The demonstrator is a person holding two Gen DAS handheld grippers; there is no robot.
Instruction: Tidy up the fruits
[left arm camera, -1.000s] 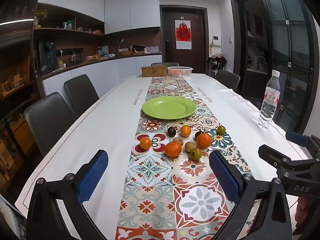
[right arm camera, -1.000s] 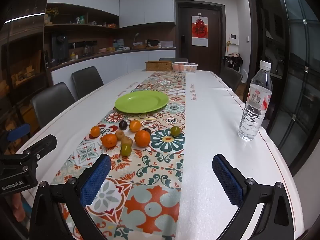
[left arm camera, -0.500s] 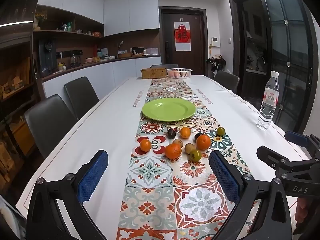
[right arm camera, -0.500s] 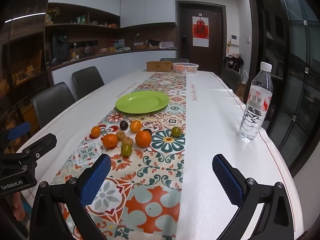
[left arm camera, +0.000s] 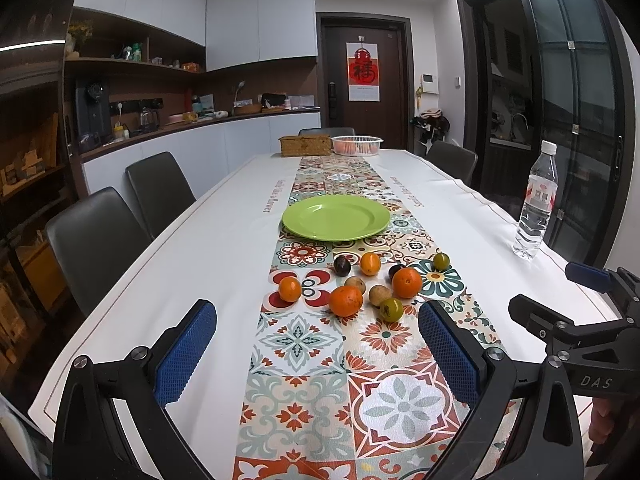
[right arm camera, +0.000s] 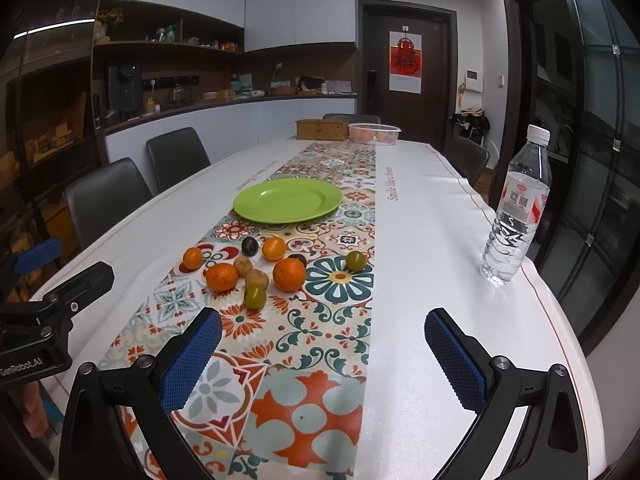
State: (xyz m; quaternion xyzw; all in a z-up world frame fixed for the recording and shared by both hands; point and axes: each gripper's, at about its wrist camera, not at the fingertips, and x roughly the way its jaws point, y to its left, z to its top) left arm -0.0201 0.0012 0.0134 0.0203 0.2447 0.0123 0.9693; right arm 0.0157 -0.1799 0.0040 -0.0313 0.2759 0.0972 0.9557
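1. long table (left arm camera: 192, 264), near end cut off by both frames.
2. patterned runner (left arm camera: 304, 344) down the middle, far end small and blurred.
3. left gripper (left arm camera: 316, 344) spread wide, holding nothing, hovering short of the fruit.
4. right gripper (right arm camera: 322, 346) likewise wide and bare; its side seen in the left view.
5. green plate (left arm camera: 336, 217) beyond the fruit, bare.
6. bottle (right arm camera: 516, 208) upright near the right edge.
7. fruits (left arm camera: 360, 282) clustered on the runner; one dark piece half hidden behind an orange (left arm camera: 407, 282).

Green plate (left arm camera: 335, 217); floral-tiled runner (left arm camera: 308, 344); seemingly purple plum (left arm camera: 342, 265).
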